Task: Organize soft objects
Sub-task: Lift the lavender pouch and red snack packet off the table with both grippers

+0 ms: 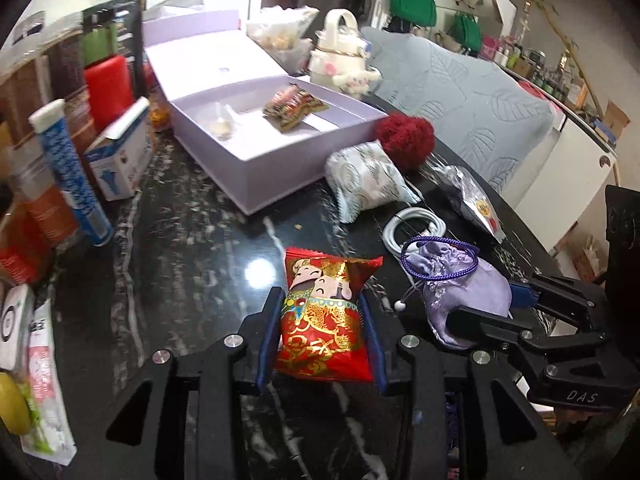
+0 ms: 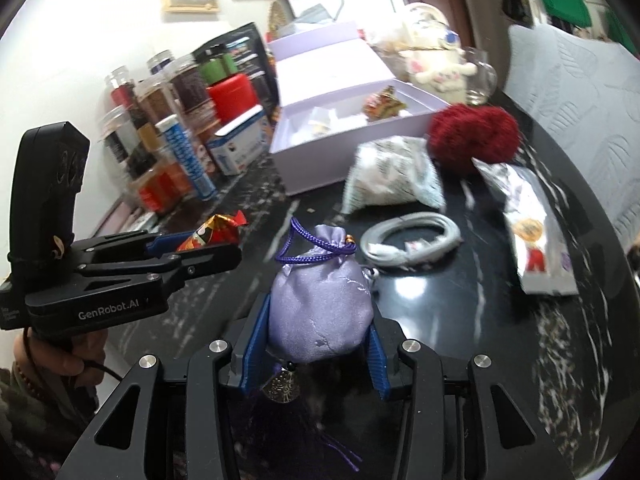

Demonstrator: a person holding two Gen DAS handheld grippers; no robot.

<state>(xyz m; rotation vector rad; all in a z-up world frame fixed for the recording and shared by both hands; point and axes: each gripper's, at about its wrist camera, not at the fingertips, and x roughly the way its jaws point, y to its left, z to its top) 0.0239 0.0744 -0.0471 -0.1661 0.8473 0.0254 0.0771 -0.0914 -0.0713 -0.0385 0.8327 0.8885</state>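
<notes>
My left gripper (image 1: 322, 316) is shut on a red and gold snack packet (image 1: 326, 320), held just above the black marble table (image 1: 180, 240). My right gripper (image 2: 318, 328) is shut on a lilac drawstring pouch (image 2: 320, 308); that pouch also shows in the left wrist view (image 1: 460, 288). An open lilac box (image 1: 256, 136) stands farther back, holding a small gold-red packet (image 1: 294, 106) and a pale item (image 1: 224, 124). A patterned grey pillow sachet (image 1: 366, 178) and a dark red fuzzy ball (image 1: 406, 136) lie beside the box. In the right wrist view the left gripper (image 2: 224, 246) sits at left with the red packet (image 2: 212, 232).
A coiled white cable (image 1: 412, 230) and a silver foil packet (image 1: 476, 200) lie right of the pouch. Jars, tubes and a blue-white carton (image 1: 120, 160) line the left edge. A white plush toy (image 1: 344, 60) and a grey leaf-print cushion (image 1: 472, 100) sit behind.
</notes>
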